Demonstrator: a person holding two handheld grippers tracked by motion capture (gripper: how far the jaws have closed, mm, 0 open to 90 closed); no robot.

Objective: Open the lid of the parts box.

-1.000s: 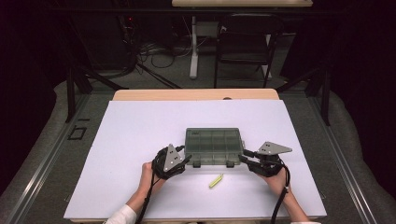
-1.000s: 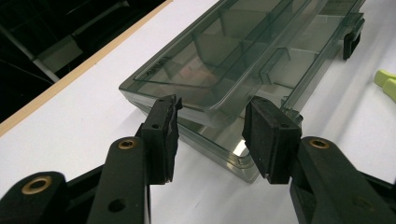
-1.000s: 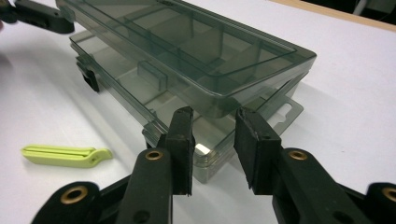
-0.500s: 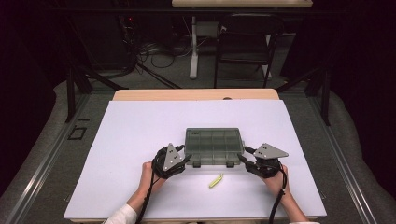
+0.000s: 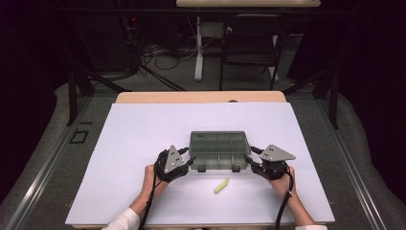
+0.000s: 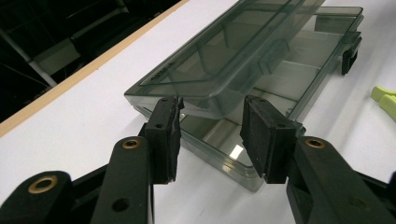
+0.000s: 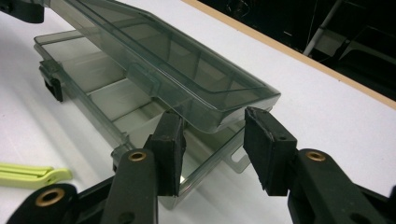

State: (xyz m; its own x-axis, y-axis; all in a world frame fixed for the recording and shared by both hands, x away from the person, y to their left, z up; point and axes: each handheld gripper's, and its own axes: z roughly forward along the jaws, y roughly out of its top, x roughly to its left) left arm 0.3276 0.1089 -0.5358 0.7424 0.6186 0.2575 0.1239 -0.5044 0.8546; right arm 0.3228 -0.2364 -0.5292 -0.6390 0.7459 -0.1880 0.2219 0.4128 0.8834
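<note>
The box (image 5: 219,149) sits on the counter (image 5: 143,134) with its lid (image 6: 233,42) partly raised, not fully open. Both the left gripper (image 6: 212,128) and right gripper (image 7: 212,140) have their fingers apart around the lid's end edges. Swinging it fully back seems left.

This looks like a lab or test room. A white tabletop (image 5: 143,143) stands in a dark room with black walls. Behind it, cables (image 5: 158,52) lie on the grey floor (image 5: 191,84), near a black chair (image 5: 249,43) and another desk (image 5: 249,3).
</note>
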